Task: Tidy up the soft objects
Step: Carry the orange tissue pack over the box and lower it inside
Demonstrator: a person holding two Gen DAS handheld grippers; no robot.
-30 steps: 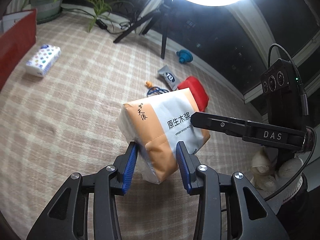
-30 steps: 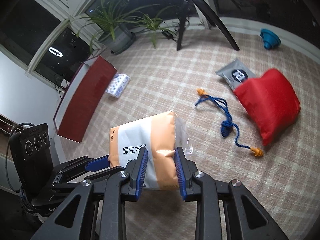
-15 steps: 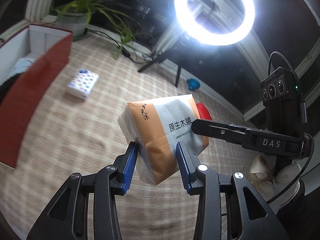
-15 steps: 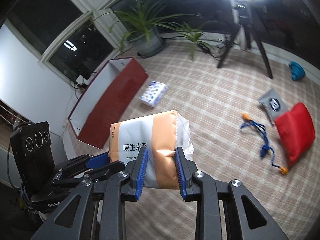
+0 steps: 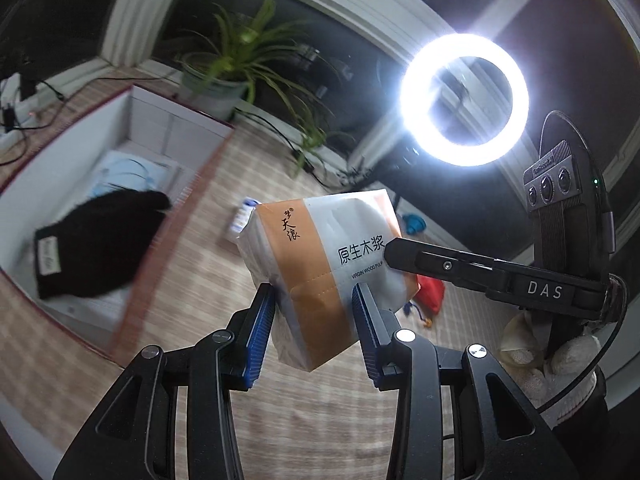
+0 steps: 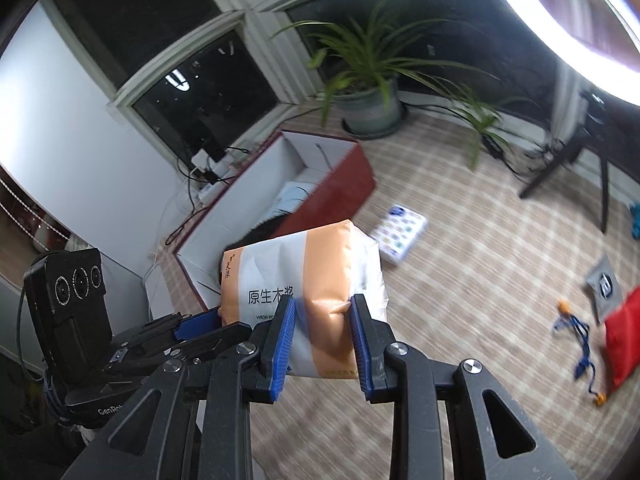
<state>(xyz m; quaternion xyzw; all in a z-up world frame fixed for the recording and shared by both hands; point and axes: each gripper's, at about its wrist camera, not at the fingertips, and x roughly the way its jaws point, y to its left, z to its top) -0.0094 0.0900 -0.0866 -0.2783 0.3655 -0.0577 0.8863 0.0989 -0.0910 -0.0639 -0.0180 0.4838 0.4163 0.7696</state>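
Box (image 6: pixel 340 184) is my landmark: a long red-walled carton, white inside, open at the top, lying on the checked floor (image 6: pixel 480 280) with its length running away toward the plant (image 6: pixel 372 80). Inside it I see a black knit piece (image 5: pixel 96 248) and something pale blue (image 5: pixel 128 172) beyond that.

I have the tissue pack (image 5: pixel 324 276) up in the air, clear of the floor, on the open-floor side of the box and just short of its near wall. Both grippers share it. My left gripper (image 5: pixel 314 332) pinches the orange end, fingers (image 5: pixel 258 340) pressed into the wrapper. My right gripper (image 6: pixel 322 342) pinches the opposite end, dimpling the film between its fingers (image 6: pixel 280 344).

The pack's long axis runs between my two grippers, printed face up, roughly crosswise to the box's length as far as I can judge. The box lies ahead and to the left of both pairs of fingers, so the left hand is the nearer one. I'd guess the carry must clear that near wall before lowering.

Beyond the box's far corner sits a small patterned pack (image 6: pixel 400 236). Well away from the box lie a red pouch (image 6: pixel 624 336), a grey packet (image 6: pixel 604 288) and a blue cord (image 6: pixel 580 340).
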